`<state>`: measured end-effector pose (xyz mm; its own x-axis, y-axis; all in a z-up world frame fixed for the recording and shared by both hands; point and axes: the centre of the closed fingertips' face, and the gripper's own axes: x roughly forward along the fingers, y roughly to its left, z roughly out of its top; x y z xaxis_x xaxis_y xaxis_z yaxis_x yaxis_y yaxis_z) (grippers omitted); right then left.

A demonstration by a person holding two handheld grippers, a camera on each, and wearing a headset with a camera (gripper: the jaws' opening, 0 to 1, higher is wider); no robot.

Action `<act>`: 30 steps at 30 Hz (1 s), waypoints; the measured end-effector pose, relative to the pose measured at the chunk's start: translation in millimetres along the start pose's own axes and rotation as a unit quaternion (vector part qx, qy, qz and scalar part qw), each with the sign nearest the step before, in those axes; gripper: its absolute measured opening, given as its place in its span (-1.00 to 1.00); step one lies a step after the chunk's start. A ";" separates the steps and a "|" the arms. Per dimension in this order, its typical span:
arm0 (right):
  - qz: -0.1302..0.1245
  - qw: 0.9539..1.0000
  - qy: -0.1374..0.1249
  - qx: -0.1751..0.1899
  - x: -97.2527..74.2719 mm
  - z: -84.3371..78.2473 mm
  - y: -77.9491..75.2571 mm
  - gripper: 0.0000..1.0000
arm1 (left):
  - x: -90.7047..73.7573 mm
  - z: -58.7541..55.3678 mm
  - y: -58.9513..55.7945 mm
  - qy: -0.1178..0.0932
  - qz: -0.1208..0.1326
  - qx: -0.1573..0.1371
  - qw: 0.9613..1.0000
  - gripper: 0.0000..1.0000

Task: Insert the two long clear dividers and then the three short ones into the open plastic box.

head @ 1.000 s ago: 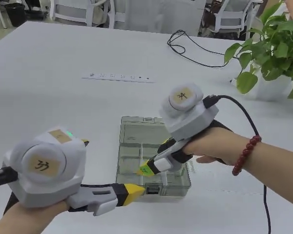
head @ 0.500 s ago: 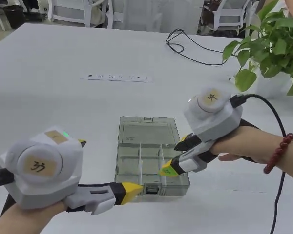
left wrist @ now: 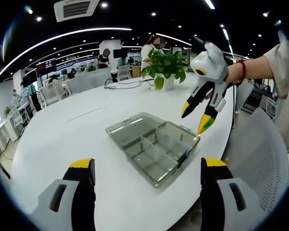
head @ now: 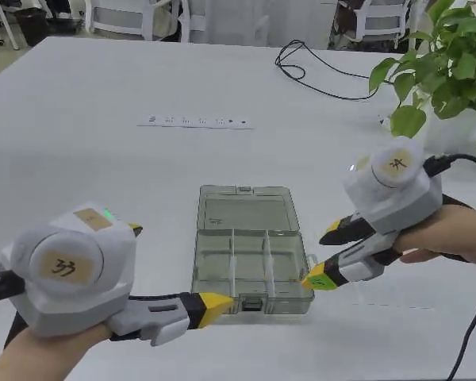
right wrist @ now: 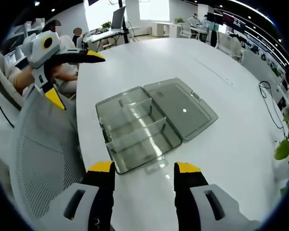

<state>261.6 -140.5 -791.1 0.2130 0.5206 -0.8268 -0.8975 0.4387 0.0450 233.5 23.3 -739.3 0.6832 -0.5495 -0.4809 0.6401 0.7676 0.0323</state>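
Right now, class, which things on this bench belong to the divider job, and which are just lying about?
Job:
- box, open
- dividers, standing in the box
- left gripper, open
- right gripper, open

Lying about:
- plant
- cable
- white strip
- chairs beyond the table

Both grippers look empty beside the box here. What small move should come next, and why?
Probably move the right gripper over the box to press the dividers down. Both it and the left gripper are open and empty, and whether every divider sits fully is unclear.
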 end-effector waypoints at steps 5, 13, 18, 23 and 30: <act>0.007 1.000 0.007 -0.012 0.7 -15.1 -5.5 0.01 | -0.8 -1.1 0.4 0.002 0.004 -0.002 1.000 0.82; 0.015 0.999 0.019 -0.026 7.0 -36.0 -14.6 -0.01 | -1.5 -4.5 1.2 0.007 0.012 0.000 1.000 0.83; 0.022 0.999 0.024 -0.035 13.4 -44.8 -17.6 -0.03 | -1.3 -4.2 3.6 0.007 0.019 -0.003 1.000 0.81; 0.026 0.997 0.032 -0.058 16.8 -50.9 -23.0 -0.06 | -1.4 -3.1 3.8 0.006 0.023 -0.003 1.000 0.79; 0.031 0.995 0.048 -0.087 19.9 -59.8 -28.1 -0.12 | -0.6 -4.2 4.5 0.007 0.026 -0.004 1.000 0.76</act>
<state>268.0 -186.4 -842.4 0.1240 0.4670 -0.8755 -0.9631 0.2690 0.0071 234.4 28.4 -742.6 0.7103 -0.5037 -0.4916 0.6006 0.7980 0.0501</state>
